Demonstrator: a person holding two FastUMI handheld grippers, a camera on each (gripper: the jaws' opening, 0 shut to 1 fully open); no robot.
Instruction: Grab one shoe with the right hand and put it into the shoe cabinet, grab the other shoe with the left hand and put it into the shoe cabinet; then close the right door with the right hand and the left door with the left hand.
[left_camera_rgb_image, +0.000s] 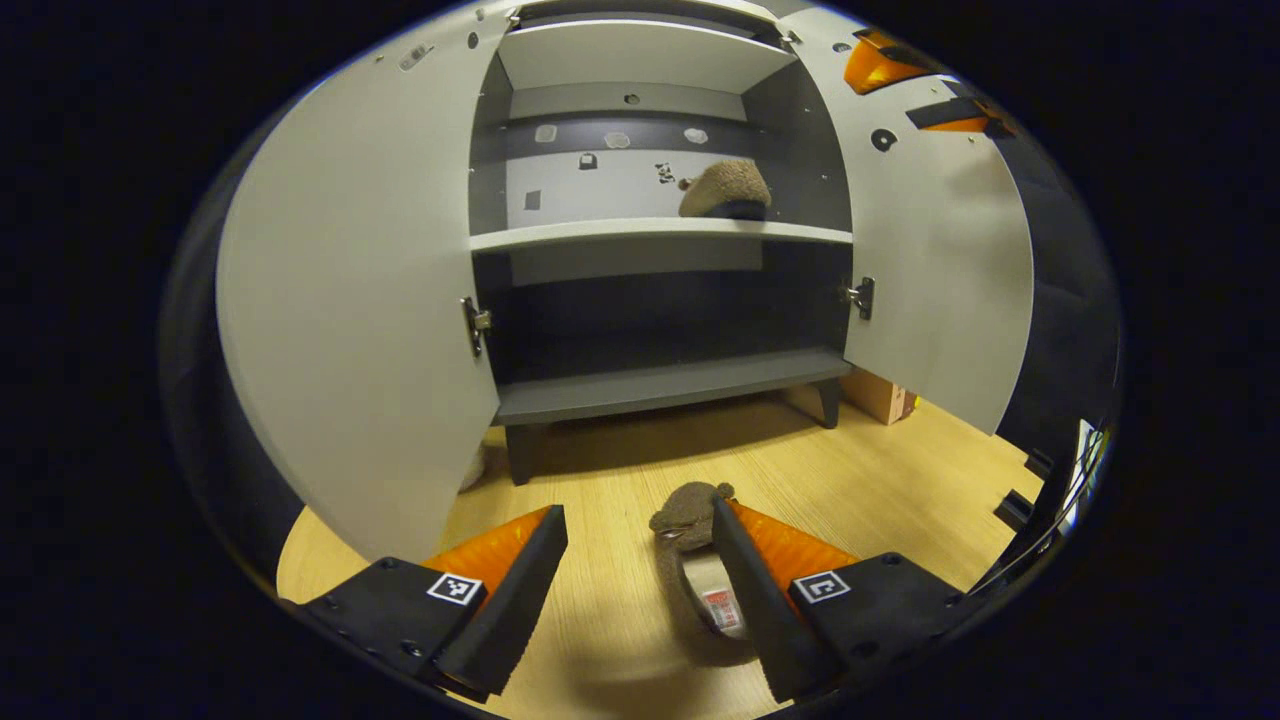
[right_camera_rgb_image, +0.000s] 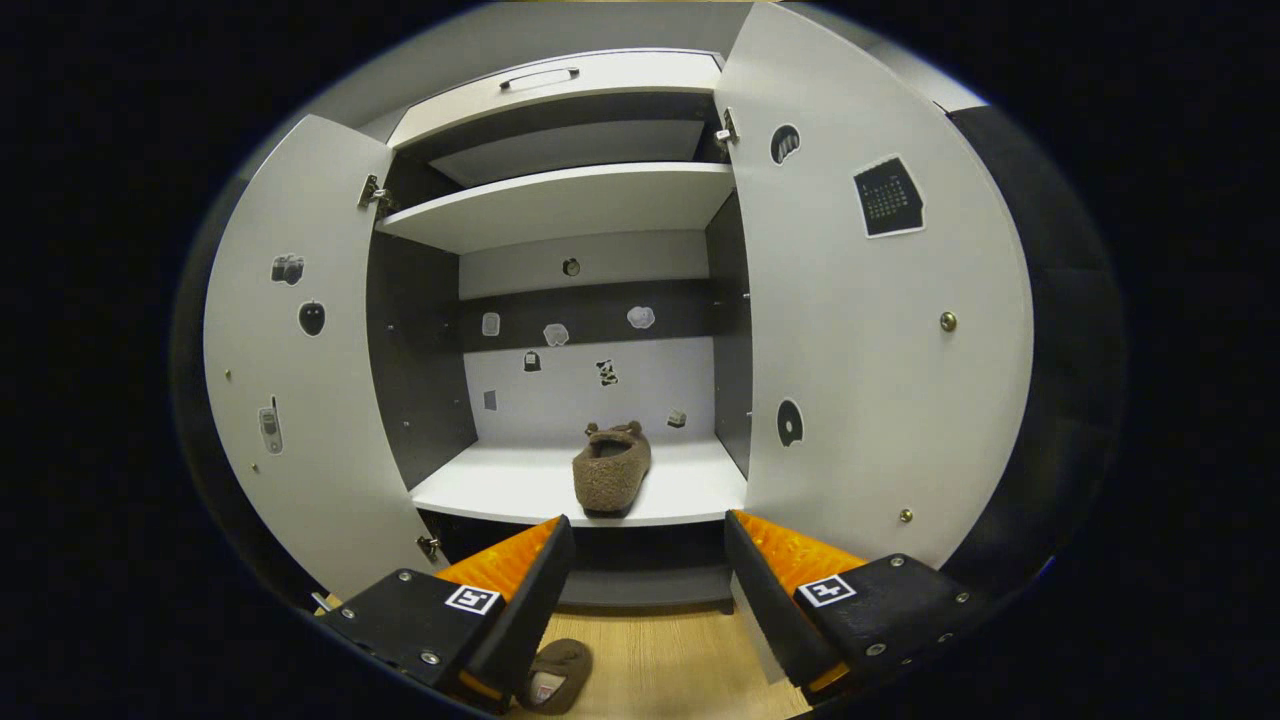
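Note:
The shoe cabinet (left_camera_rgb_image: 650, 232) stands with both doors swung wide. One brown fuzzy slipper (left_camera_rgb_image: 725, 190) rests on its white middle shelf, toward the right. The other slipper (left_camera_rgb_image: 688, 520) lies on the wooden floor in front. My left gripper (left_camera_rgb_image: 637, 515) hangs open low over the floor, its right finger against that slipper's side, the left finger apart from it. In the right gripper view, my right gripper (right_camera_rgb_image: 648, 522) is open and holds nothing, just in front of the shelf (right_camera_rgb_image: 500, 495) where the slipper (right_camera_rgb_image: 610, 470) sits. The floor slipper (right_camera_rgb_image: 555, 675) shows below it.
The left door (right_camera_rgb_image: 300, 370) and right door (right_camera_rgb_image: 880, 350) flank the opening, both with stickers. A dark bottom shelf (left_camera_rgb_image: 670, 385) sits on short legs. A cardboard box (left_camera_rgb_image: 880, 395) stands on the floor behind the right door. A drawer handle (right_camera_rgb_image: 540, 75) is on top.

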